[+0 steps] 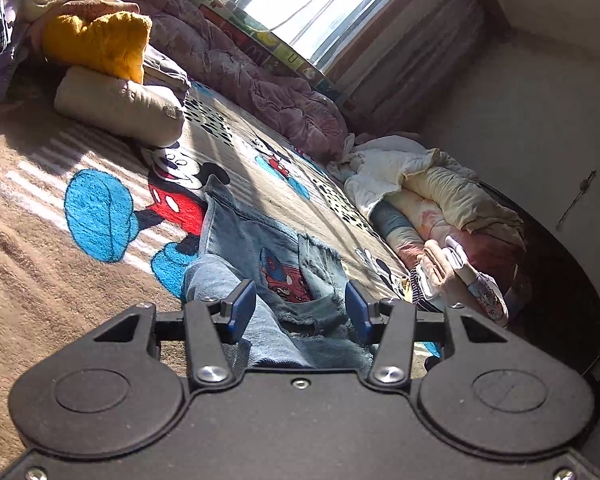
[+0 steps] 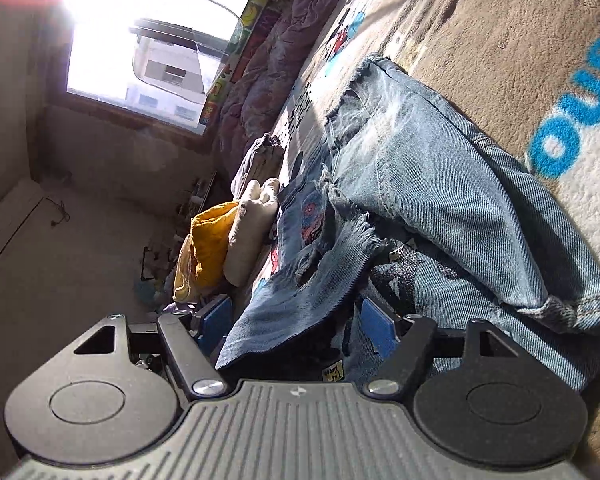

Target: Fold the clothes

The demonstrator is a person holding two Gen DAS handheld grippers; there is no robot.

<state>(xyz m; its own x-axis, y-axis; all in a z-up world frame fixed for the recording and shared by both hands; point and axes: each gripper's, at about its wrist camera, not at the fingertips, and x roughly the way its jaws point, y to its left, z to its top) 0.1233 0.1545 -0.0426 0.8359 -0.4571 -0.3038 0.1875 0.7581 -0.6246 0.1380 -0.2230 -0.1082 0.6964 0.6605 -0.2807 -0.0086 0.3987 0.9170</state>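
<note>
Jeans (image 1: 260, 248) run lengthwise away from both grippers — left (image 1: 300, 308) and right (image 2: 300, 320) fingers apart, denim lying loose between each pair.

Faded blue denim on a tan cartoon-print blanket, in hard sunlight.

The jeans (image 1: 260, 240) are washed light blue with frayed pale hems and a red-and-blue cartoon patch; in the right wrist view their denim (image 2: 440, 184) shows whitish fading and a dark glittery star print. The blanket (image 1: 40, 264) is tan-brown with white stripes, bright blue shapes, black spots and a mouse figure in red, black and white, plus blue lettering (image 2: 580, 120). A mustard-yellow garment (image 1: 100, 40) lies on a cream roll (image 1: 120, 108). The quilt (image 1: 240, 68) is dusty mauve-pink. Both grippers are black with blue pads (image 1: 240, 312) (image 2: 376, 328).
</note>
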